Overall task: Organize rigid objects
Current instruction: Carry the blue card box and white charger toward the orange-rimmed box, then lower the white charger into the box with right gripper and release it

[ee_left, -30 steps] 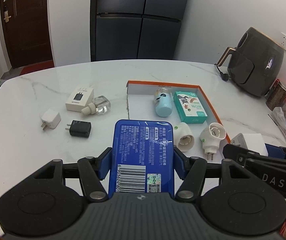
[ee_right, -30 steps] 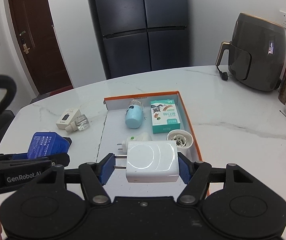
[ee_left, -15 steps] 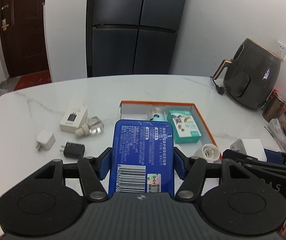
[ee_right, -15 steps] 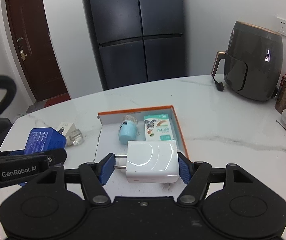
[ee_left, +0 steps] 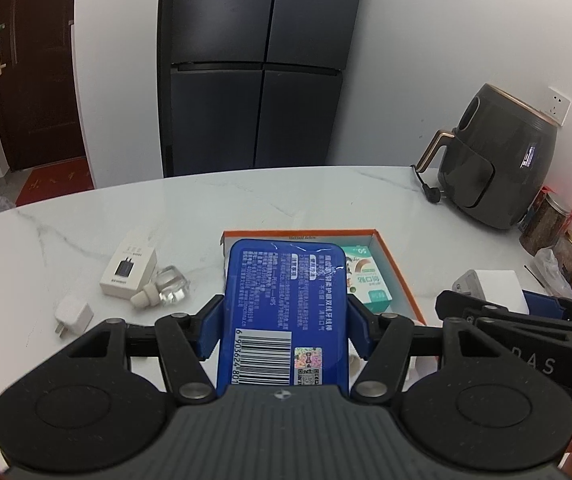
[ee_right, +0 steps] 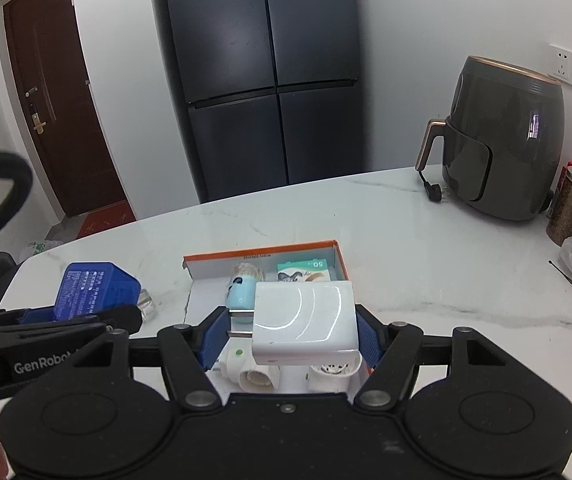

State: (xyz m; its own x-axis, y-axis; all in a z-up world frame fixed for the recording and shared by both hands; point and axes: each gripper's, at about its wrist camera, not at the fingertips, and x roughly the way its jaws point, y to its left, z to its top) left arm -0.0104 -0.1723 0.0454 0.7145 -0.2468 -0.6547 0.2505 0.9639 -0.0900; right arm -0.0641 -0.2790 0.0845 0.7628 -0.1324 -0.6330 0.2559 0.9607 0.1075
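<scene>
Your right fingers [ee_right: 285,330], clamped on the glossy white plug adapter [ee_right: 305,323], hang directly above the orange-rimmed cardboard tray [ee_right: 262,253], while your left fingers [ee_left: 284,330] grip the flat blue box [ee_left: 284,312] lengthwise beside it.

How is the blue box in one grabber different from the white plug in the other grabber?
The blue box is dark blue with white print and a barcode; the white charger is plain and glossy. The blue box is long and flat; the white charger is chunkier and has metal prongs sticking out to the left. The left gripper holds the box, the right gripper the charger. Both are clamped above the table.
</scene>
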